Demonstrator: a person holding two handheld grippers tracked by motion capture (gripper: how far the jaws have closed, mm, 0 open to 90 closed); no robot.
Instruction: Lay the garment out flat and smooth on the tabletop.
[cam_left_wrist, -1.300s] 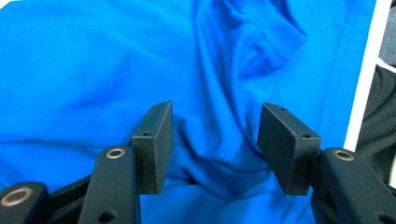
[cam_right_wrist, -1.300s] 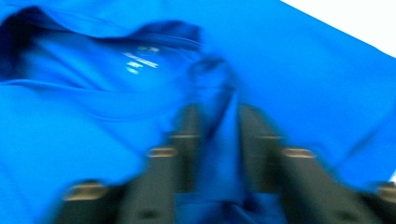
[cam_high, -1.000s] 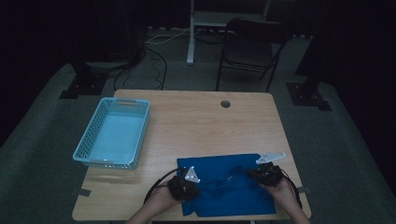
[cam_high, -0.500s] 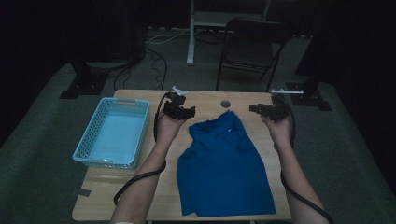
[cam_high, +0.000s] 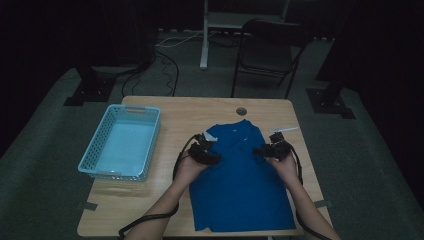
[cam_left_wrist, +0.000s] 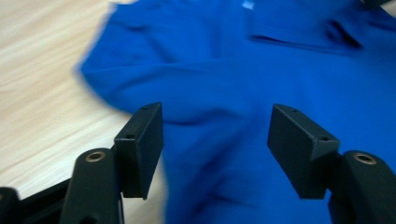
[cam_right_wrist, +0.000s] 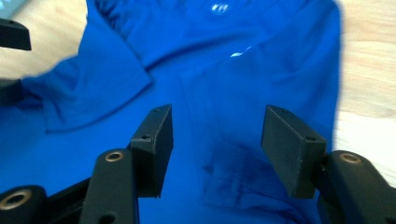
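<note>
Riding the right tool (cam_right_wrist: 215, 154), the camera catches the shirt's (cam_right_wrist: 224, 84) folded sleeve.

The blue shirt (cam_left_wrist: 224, 70) is motion-blurred in the left gripper view.

room: was dim, far side nearly black | floor (cam_high: 45, 165): grey carpet | table (cam_high: 175, 112): light wood, round grommet hole (cam_high: 241, 111) near far edge | beyond table: dark folding chair (cam_high: 267, 50), white desk leg (cam_high: 204, 35), cables on floor (cam_high: 160, 65) | dark stand bases (cam_high: 330, 100) at both sides
</note>
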